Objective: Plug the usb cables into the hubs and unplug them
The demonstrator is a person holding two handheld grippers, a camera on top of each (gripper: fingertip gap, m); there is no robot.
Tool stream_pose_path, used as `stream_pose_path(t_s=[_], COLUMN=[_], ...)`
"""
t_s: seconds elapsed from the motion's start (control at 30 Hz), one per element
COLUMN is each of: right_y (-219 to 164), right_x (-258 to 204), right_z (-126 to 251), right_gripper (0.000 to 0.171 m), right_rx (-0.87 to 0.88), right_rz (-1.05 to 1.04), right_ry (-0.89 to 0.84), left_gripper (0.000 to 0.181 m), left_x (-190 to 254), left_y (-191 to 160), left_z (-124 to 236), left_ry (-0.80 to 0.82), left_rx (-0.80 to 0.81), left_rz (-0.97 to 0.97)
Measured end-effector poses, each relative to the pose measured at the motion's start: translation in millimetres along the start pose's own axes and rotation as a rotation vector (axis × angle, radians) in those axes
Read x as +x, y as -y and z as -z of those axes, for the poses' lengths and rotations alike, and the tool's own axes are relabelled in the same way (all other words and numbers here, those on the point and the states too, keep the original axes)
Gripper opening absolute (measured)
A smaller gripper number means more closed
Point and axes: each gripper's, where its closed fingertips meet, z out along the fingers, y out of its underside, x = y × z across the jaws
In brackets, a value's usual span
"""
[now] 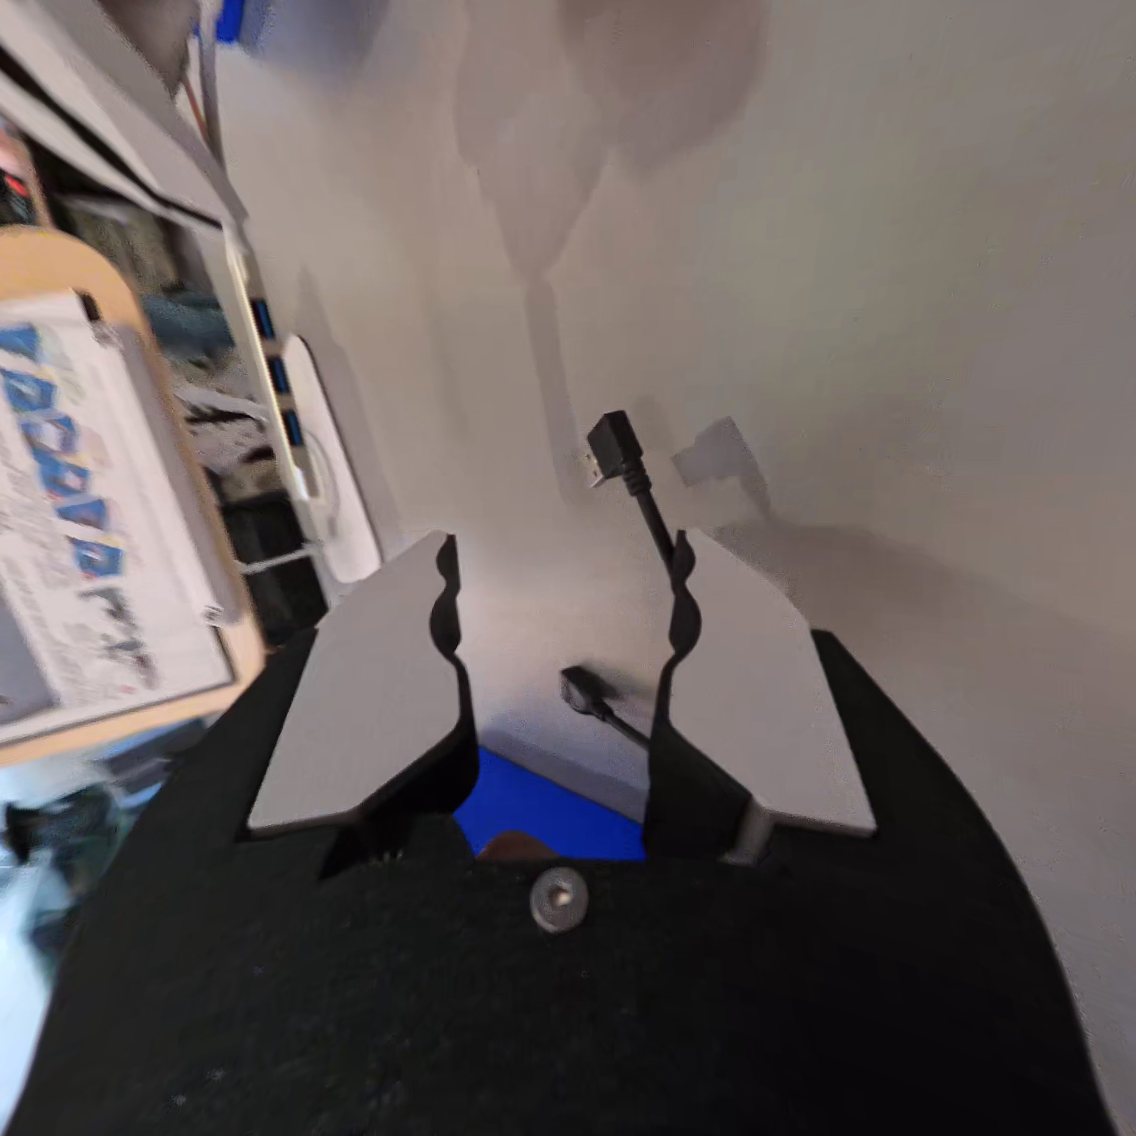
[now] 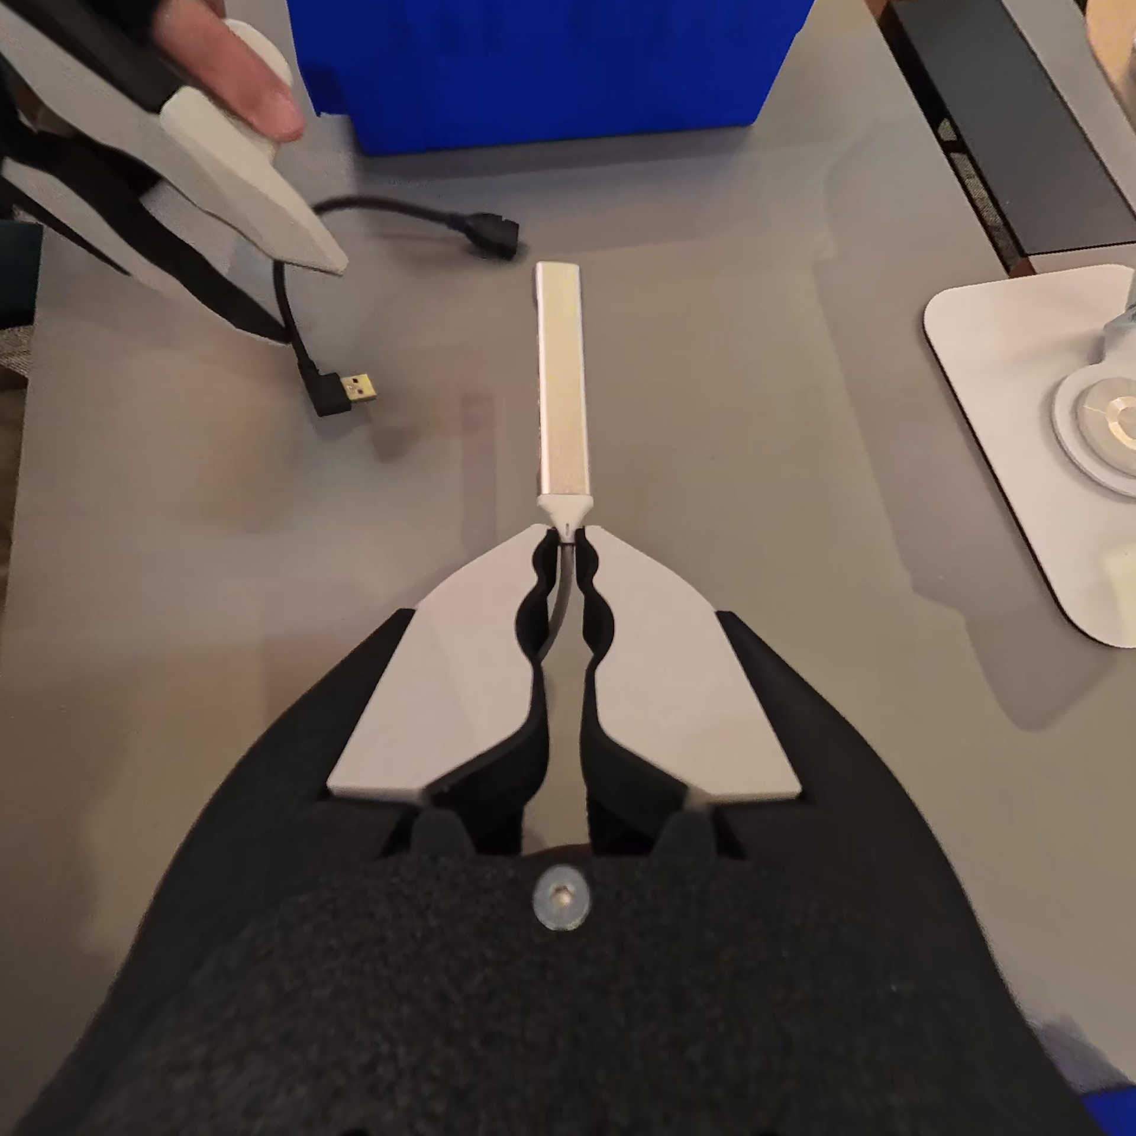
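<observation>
My right gripper (image 2: 568, 533) is shut on the grey cord of a silver USB hub (image 2: 560, 381), right at its white collar; the hub points straight away from me over the grey table (image 2: 768, 430). A black USB cable lies to the left, its right-angle plug (image 2: 344, 390) raised a little over its shadow and its other end (image 2: 492, 236) near the blue bin. My left gripper (image 1: 565, 547) is open. The right-angle plug (image 1: 615, 455) sticks up just beyond my right fingertip (image 1: 685, 553), with the cable running beside it. The hub's blue ports (image 1: 276, 375) show at the left.
A blue bin (image 2: 553, 74) stands at the far side. A white monitor-stand base (image 2: 1014, 430) sits at the right, also seen in the left wrist view (image 1: 344, 492). A printed box (image 1: 92, 492) on a wooden board lies left. A person's hand (image 2: 246, 80) holds the left gripper (image 2: 295, 240).
</observation>
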Motion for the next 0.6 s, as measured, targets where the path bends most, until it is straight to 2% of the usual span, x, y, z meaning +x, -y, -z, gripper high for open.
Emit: stream_pose_path(t_s=[0.1, 0.17, 0.3, 0.37, 0.43, 0.6], right_y=[2.1, 4.4, 8.3, 9.2, 8.9, 5.7], right_x=[-1.1, -3.0, -7.0, -6.3, -4.4, -0.9], right_z=[-0.2, -0.2, 1.9, 3.3, 3.8, 0.8], right_gripper=[0.006, 0.006, 0.006, 0.006, 0.006, 0.006], right_rx=[0.019, 0.036, 0.073, 0.084, 0.085, 0.076], right_rz=[-0.011, -0.022, -0.041, -0.048, -0.054, -0.063], right_ry=[-0.002, 0.001, 0.009, -0.006, -0.033, -0.085], left_gripper=[0.077, 0.078, 0.075, 0.072, 0.069, 0.07], left_x=[5.9, 12.0, 18.5, 15.8, 17.8, 34.3], left_y=[-8.6, -12.5, -12.3, 5.6, 17.9, 24.1], left_z=[4.3, 8.7, 12.0, 15.6, 15.0, -7.9], left_ry=[-0.094, -0.15, -0.215, -0.212, -0.148, 0.145], left_rx=[-0.015, -0.006, 0.028, 0.12, 0.133, -0.092], left_rz=[0.196, 0.349, 0.891, 1.204, 1.429, 1.573])
